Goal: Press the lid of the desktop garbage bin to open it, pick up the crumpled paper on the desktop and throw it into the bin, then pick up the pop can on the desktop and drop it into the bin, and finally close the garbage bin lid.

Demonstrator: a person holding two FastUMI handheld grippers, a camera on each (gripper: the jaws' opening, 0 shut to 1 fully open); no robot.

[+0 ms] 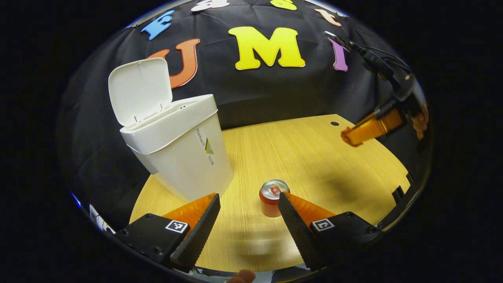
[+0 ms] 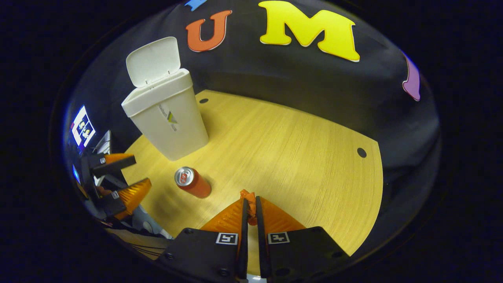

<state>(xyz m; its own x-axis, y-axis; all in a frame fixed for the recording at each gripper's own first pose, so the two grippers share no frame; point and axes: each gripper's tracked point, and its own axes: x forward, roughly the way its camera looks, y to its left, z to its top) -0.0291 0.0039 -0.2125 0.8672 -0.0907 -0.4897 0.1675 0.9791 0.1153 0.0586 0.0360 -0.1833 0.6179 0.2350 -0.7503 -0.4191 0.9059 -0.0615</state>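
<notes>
Nearest in the left gripper view, the left tongs (image 1: 247, 204) were spread wide and empty, fingers at 7 and 5 o'clock. The pop can (image 1: 273, 198) stood upright on the bench (image 1: 314, 157) just past them, right beside the 5 o'clock fingertip; actual contact could not be told. The can looked light, thin-walled, smooth, so likely slippery and easy to dent. Best hold, I judged: across the mid-body with gentle squeeze, not the rim.

Right tongs (image 2: 250, 204) were pressed together, or nearly so, with nothing between them, hovering above bare bench; in the right gripper view the can lay at about 10 o'clock from their tips.

Farther back, at 10 o'clock in the left gripper view, the garbage bin (image 1: 184, 157) stood with its lid (image 1: 139, 90) flipped up. No crumpled paper seen on the bench, so probably binned; the can step seemed next.
</notes>
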